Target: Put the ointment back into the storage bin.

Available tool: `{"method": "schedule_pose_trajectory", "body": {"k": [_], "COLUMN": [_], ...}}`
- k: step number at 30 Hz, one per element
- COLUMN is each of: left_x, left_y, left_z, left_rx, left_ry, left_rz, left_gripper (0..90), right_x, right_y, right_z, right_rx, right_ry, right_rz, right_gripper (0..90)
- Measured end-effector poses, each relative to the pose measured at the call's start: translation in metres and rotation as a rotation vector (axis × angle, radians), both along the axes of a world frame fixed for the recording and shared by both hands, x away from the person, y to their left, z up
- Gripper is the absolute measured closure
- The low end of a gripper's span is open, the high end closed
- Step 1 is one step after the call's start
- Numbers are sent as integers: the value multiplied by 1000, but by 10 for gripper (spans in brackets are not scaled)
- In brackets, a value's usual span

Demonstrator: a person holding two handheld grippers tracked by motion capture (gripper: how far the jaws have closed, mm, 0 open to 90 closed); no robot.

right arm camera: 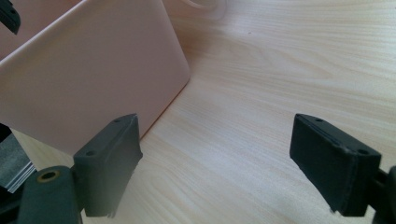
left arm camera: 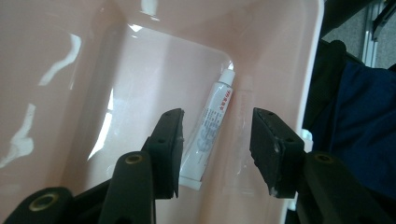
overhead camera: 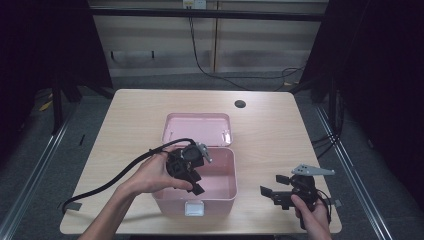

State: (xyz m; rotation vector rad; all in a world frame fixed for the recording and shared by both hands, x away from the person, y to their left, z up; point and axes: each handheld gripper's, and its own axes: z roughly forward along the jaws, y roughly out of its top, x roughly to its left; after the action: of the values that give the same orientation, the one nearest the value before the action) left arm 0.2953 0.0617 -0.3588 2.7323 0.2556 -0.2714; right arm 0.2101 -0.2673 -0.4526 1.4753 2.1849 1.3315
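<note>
**Left tool poised over tube in pink box**

High view: A pink box (overhead camera: 220, 192) stands open near the front edge of the light wooden surface (overhead camera: 135, 115), its lid (overhead camera: 197, 129) tipped back on the far side. The left tool (overhead camera: 196, 183), gripped in the person's left hand (overhead camera: 155, 175), points down into the box at its near left part. The right tool (overhead camera: 272, 192) rests on the surface to the right of the box, apart from it, and is the farther of the two from the inside of the box.

Left gripper view: A white tube (left arm camera: 211, 126) lies flat on the floor of the box, close to one side wall, cap end pointing away from the tool. Its long axis runs roughly along the line of the jaws, and its flat crimped end sits just under the gap between them. The jaws stand partly apart, on either side of the tube's near end and above it, with nothing clamped between them.

Right gripper view: The right tool's jaws are spread wide over bare wood and hold nothing. The box's outer wall rises beside one jaw, clear of it.
</note>
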Motion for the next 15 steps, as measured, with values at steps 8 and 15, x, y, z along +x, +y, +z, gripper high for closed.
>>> {"method": "schedule_pose_trajectory", "body": {"k": [8,15], "left_x": [-3,-4], "left_y": [10,19], "left_z": [11,20], "left_rx": [-11,-3], "left_ry": [-42,-55], "left_rz": [11,15], "left_gripper": [530,522], "right_x": [0,0], "right_y": [0,0], "right_z": [0,0], "right_rx": [1,0], "right_ry": [0,-1], "right_rz": [-2,-2], "right_gripper": [161,161]}}
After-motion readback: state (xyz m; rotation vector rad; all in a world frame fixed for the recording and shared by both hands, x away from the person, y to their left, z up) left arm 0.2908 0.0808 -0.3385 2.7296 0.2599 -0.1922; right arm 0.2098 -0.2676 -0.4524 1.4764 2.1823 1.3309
